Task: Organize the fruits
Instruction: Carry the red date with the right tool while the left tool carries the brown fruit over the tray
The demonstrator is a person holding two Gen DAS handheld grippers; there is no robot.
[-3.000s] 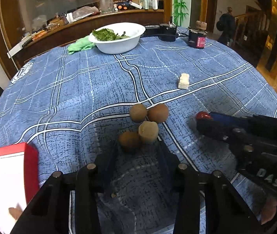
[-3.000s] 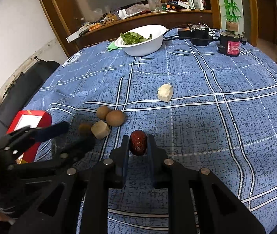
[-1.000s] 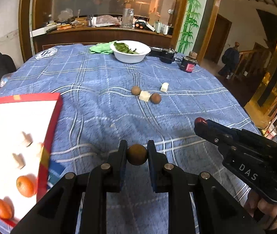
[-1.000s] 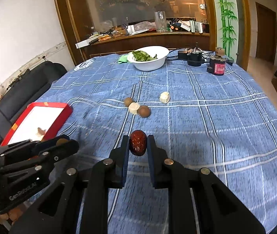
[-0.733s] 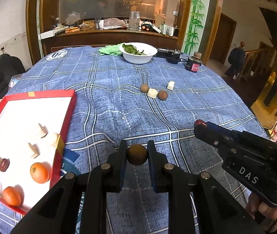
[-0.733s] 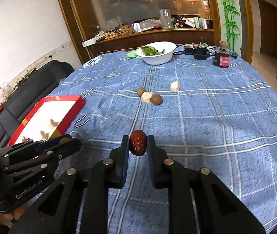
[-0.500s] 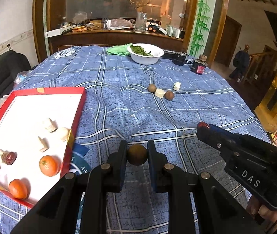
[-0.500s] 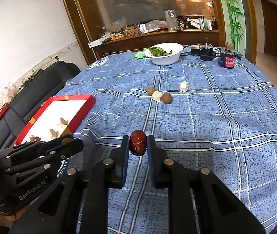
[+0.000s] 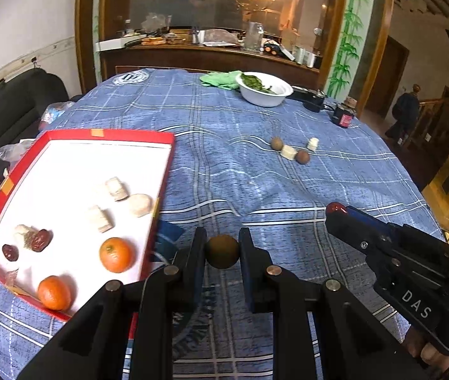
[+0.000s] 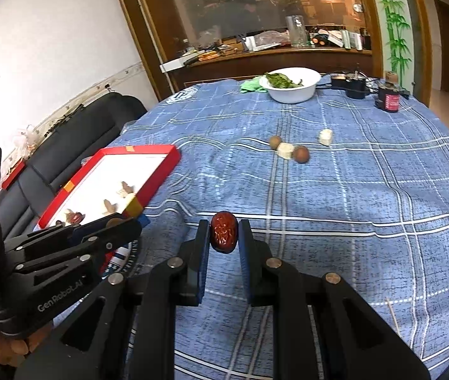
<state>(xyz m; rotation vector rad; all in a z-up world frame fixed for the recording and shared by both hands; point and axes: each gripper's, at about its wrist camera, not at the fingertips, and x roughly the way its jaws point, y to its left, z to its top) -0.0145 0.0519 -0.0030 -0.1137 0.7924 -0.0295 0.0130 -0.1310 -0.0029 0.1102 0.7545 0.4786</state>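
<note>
Home dining rm: round table w/ blue cloth (image 10: 382, 190), sofa (image 10: 75, 136), cluttered wood sideboard (image 10: 272, 60).

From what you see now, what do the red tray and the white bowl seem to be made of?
Red tray: probably cardboard, a box lid with matte red rim, white paper-like inside and a taped edge. White bowl: smooth and glossy, ceramic or plastic; the look cannot settle which.

A blue tablecloth (image 9: 256, 190) crossed by white plaid lines covers the table. The tray (image 9: 161, 171) near its left edge has a red rim and white floor, holding two orange tangerines (image 9: 116, 255) and dark red dates (image 9: 40, 240). The black left gripper (image 9: 223, 250) clamps a brown round fruit (image 9: 223, 251); the black right gripper (image 10: 223, 237) clamps a glossy red date (image 10: 223, 231).
</note>
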